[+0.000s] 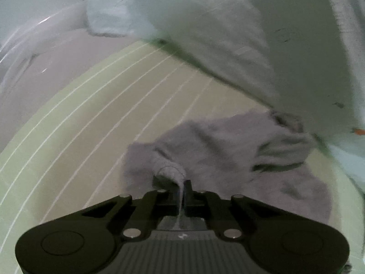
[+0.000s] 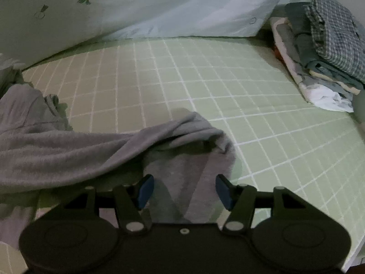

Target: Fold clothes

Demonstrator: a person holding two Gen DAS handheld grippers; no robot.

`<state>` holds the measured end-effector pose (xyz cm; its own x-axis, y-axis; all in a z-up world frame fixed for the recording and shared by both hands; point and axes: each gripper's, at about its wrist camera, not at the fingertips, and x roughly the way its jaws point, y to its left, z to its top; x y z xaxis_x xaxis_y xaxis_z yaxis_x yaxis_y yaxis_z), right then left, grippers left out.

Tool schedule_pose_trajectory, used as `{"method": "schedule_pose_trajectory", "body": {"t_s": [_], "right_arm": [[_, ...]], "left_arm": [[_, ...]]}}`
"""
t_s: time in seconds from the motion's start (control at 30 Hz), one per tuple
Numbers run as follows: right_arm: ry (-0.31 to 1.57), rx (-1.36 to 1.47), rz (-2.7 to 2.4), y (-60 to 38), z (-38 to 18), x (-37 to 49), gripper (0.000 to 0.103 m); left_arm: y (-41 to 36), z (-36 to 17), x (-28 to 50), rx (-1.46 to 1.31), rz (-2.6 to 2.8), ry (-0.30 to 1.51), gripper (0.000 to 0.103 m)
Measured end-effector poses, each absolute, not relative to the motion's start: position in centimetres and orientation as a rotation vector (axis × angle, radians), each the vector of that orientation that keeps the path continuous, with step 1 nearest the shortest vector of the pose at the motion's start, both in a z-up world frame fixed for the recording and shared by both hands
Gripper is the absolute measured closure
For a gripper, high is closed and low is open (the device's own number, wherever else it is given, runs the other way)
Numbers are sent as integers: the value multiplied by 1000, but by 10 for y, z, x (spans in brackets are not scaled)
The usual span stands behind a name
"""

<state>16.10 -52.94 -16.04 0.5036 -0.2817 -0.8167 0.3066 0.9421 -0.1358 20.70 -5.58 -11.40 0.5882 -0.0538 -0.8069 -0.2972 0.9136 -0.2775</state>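
A crumpled grey garment (image 1: 228,150) lies on the green checked bed sheet (image 1: 102,118). My left gripper (image 1: 181,189) is shut on a pinched fold of that grey cloth, which runs down between the two fingers. In the right wrist view the same grey garment (image 2: 95,146) stretches from the left edge to the middle, one end folded over. My right gripper (image 2: 184,188) hovers just over that end with its blue pads (image 2: 146,190) wide apart. Grey cloth lies below the gap, and the pads do not press on it.
A pale quilt (image 2: 159,6) with a carrot print lies bunched along the back of the bed sheet (image 2: 228,86). A stack of folded clothes (image 2: 324,52), a checked piece on top, sits at the back right. The quilt (image 1: 251,34) also fills the left wrist view's upper right.
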Motion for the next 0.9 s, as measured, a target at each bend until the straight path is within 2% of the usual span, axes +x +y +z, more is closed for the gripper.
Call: {"method": "schedule_pose_trajectory", "body": {"t_s": [0.3, 0.43, 0.47, 0.53, 0.57, 0.6, 0.67, 0.9], "right_arm": [[981, 70, -370, -549, -165, 176, 43], [973, 91, -388, -562, -165, 190, 45], [970, 95, -390, -564, -165, 193, 45], [960, 91, -391, -565, -163, 197, 46], [952, 81, -393, -564, -162, 197, 46], [946, 71, -395, -562, -162, 197, 45], [937, 49, -396, -558, -160, 196, 45], [851, -59, -376, -536, -144, 193, 37]], "left_arm": [[-138, -44, 295, -299, -64, 755, 101], [-170, 4, 333, -363, -166, 604, 101], [-175, 15, 337, -373, -170, 563, 96], [-184, 34, 344, -386, -165, 490, 77], [-187, 37, 346, -367, -165, 475, 50], [-187, 33, 344, -336, -153, 478, 31], [-183, 21, 337, -279, -121, 500, 30], [-132, -74, 277, -204, 94, 815, 30]]}}
